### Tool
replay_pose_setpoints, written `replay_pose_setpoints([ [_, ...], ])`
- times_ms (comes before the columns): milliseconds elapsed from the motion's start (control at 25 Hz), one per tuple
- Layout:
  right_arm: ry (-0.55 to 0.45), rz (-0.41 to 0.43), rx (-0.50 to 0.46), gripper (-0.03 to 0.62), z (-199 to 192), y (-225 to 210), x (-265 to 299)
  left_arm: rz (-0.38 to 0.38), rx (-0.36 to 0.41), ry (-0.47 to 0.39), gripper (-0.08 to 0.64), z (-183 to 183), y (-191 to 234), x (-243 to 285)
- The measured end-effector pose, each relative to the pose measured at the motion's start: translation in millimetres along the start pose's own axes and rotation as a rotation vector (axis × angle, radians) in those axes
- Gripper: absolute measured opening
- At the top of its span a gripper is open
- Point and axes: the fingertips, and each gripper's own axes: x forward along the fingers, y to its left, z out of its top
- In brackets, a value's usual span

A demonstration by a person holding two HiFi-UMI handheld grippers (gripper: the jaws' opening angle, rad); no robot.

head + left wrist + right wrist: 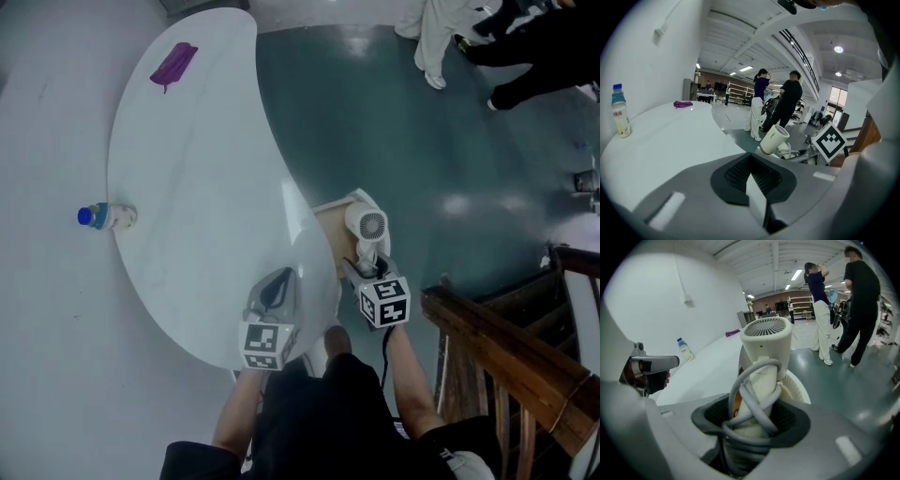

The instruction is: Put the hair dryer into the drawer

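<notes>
- Hair dryer [366, 227], white plastic with a round grilled rear and a grey cord wound round its handle: held upright by the handle, above the open drawer at the table's right edge.
- Right gripper [367, 267]: clenched on the cord-wrapped handle of the hair dryer; the right gripper view shows both pads pressing the handle, grille end up.
- Left gripper [274, 291]: jaws closed together with nothing between them, positioned over the near end of the table, just beside the right gripper.
- Drawer [333, 220], white rounded front with a pale wooden inside: pulled out from under the table's right edge, directly below the hair dryer.
- Table [187, 169], white, long and curved: runs from the grippers to the far end.
- Small clear plastic bottle [105, 217] with a blue cap and pale contents: upright at the table's left edge.
- Purple cloth [173, 66]: lies flat at the table's far end, well apart from the bottle.
- Brown wooden railing [506, 347]: right of the drawer, on the green floor.
- Two standing persons [820, 310]: on the floor beyond the table.
</notes>
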Motion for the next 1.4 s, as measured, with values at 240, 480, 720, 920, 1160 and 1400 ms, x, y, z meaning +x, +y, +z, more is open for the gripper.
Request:
replay_pose_setpoints([
  [240, 0.06, 0.02, 0.016, 0.245, -19.6, -9.1, 28.4, 0.001, -0.009, 0.041, 0.006, -14.1, 4.3, 23.7],
  [480, 0.126, 0.025, 0.039, 0.245, -42.1, -18.0, 53.5, -0.001, -0.015, 0.064, 0.006, -20.1, 8.7, 41.5],
  [720, 0.175, 0.025, 0.066, 0.245, -59.9, -21.8, 72.6, -0.011, -0.029, 0.076, 0.006, -24.5, 13.2, 48.9],
  [920, 0.217, 0.014, 0.083, 0.245, -69.8, -25.8, 87.3, -0.022, -0.054, 0.091, 0.006, -30.9, 15.9, 52.5],
  [1160, 0.257, 0.005, 0.119, 0.245, -77.5, -31.8, 104.0, -0.025, -0.066, 0.095, 0.006, -32.5, 19.5, 56.2],
  [1400, 0.311, -0.005, 0.144, 0.247, -89.1, -37.5, 117.7, -0.031, -0.075, 0.092, 0.006, -33.3, 19.9, 57.5],
])
